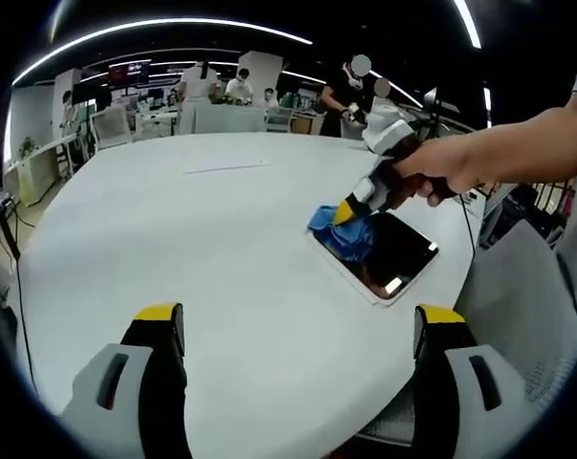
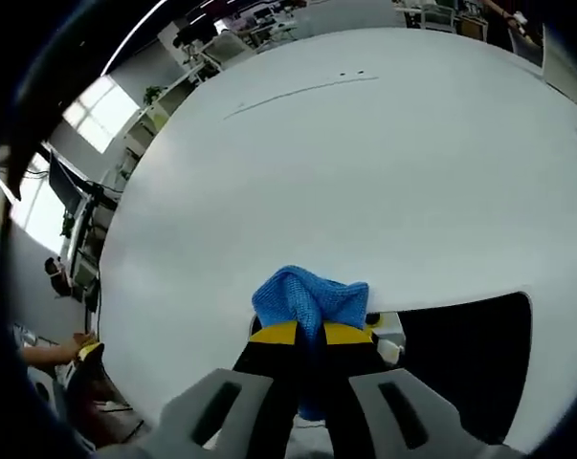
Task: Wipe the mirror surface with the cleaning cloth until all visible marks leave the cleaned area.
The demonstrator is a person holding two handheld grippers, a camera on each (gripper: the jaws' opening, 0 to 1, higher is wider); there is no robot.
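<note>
Wiping underway: right claw (image 2: pixel 310 334) pinches cloth (image 2: pixel 310 298) at mirror (image 1: pixel 386 254) edge; left claw (image 1: pixel 298 320) gapes empty; next, sweep across glass.

Large white table (image 1: pixel 221 249) set in open-plan office; desks and chairs (image 1: pixel 111 124) ranged behind, ceiling strip lights (image 1: pixel 164 24) lit, bright windows (image 2: pixel 97 115) seen at side.

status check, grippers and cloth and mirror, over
Right gripper shut on cloth, pressing it on the mirror edge. Left gripper open, hovering over the table. Nothing in the way.
</note>
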